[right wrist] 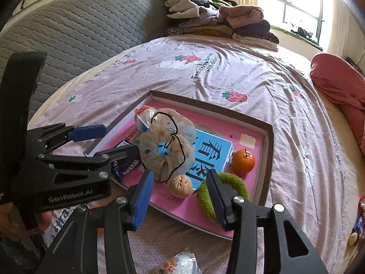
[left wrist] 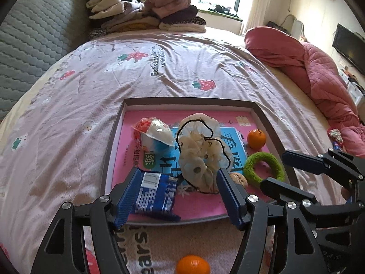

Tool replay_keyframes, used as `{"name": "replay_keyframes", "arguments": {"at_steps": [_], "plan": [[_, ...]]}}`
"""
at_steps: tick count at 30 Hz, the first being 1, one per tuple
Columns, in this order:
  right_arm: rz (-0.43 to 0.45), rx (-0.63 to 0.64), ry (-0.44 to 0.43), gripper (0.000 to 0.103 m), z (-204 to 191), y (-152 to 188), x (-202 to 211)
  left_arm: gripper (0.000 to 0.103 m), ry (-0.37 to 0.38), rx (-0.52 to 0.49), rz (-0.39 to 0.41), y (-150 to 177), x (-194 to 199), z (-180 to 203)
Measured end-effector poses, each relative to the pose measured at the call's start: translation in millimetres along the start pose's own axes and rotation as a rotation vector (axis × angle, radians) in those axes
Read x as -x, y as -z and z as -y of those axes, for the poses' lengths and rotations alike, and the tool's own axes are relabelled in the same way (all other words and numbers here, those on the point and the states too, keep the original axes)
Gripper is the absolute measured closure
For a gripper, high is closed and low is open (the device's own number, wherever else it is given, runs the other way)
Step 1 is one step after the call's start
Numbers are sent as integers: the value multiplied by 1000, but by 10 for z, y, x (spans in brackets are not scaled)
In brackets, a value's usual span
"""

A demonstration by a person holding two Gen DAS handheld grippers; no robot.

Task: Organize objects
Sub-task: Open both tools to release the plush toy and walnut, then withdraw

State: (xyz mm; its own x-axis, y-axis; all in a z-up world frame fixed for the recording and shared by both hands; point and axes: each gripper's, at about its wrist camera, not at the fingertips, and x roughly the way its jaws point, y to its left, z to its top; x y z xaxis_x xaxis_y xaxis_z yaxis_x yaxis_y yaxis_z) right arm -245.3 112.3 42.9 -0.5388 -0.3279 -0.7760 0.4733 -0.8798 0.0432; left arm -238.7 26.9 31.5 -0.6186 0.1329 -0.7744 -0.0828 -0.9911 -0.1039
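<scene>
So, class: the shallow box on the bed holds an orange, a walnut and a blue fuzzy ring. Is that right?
Not quite: the fuzzy ring is green, as the right wrist view shows. The orange and walnut do lie in the box.

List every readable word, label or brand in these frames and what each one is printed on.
"GenRobot.AI": on the left gripper body.
"看图": large characters on the blue panel of the tray liner.
"with bears": on the bedsheet; the line above it is too distorted to read.
Blue snack packet: print too small.
Red-and-white packet: print blurred.
</scene>
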Motion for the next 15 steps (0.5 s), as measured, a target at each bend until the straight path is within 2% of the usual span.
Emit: {"name": "replay_keyframes", "arguments": {"at_steps": [12,15], "plan": [[101,-33,-22,52,-50,-11,435,31,-27,5,75,136,490,78],[135,-35,-27,52,-61,-27,572,31,-71,-17,124,151,653,119]]}}
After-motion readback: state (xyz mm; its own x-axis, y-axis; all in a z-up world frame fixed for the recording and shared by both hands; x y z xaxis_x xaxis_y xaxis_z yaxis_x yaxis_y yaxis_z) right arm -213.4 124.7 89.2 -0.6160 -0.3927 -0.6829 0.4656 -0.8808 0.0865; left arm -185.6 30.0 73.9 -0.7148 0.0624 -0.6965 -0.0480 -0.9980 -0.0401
